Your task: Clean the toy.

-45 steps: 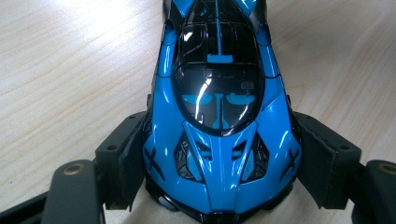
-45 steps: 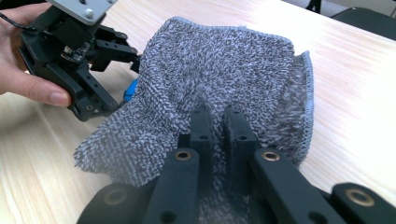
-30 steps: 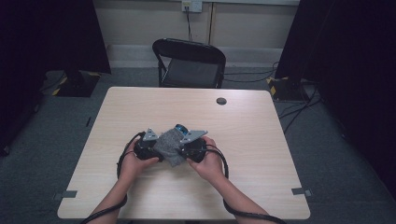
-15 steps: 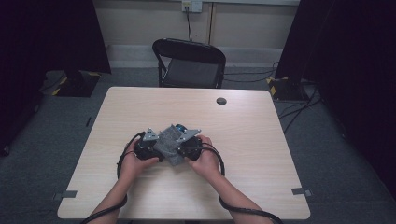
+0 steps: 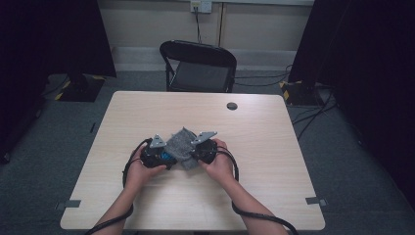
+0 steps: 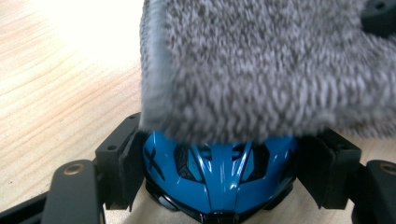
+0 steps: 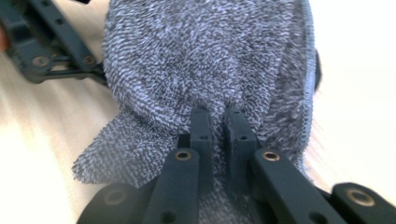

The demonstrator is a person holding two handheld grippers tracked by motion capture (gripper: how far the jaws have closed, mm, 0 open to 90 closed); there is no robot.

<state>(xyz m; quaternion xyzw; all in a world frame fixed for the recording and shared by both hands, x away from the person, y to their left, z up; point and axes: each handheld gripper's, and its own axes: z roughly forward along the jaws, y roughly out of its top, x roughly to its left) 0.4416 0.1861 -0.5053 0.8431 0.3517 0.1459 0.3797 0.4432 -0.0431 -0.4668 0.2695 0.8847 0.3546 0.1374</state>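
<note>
Grey terry cloth (image 5: 180, 145) is draped over a blue toy-like object (image 6: 219, 175) near the middle of the worktop (image 5: 274, 147). The object is clamped between the widely spread jaws of the left tongs (image 5: 161, 155). A fold of cloth is pinched by the nearly closed right tongs (image 7: 218, 122), directly right of the object.

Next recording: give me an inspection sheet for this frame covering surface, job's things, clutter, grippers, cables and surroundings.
Surface: light wooden table, bare apart from the work at its middle.
Job's things: blue object held between the left jaws; grey cloth draped over it.
Clutter: small dark round disc near the far edge.
Grippers: left hand-held gripper closed around the blue object; right hand-held gripper pinched shut on the cloth.
Cables: a black cable loops from the left hand-held gripper, another trails off the near edge.
Surroundings: black folding chair beyond the table, grey carpet, wall outlet, floor cables at right.
</note>
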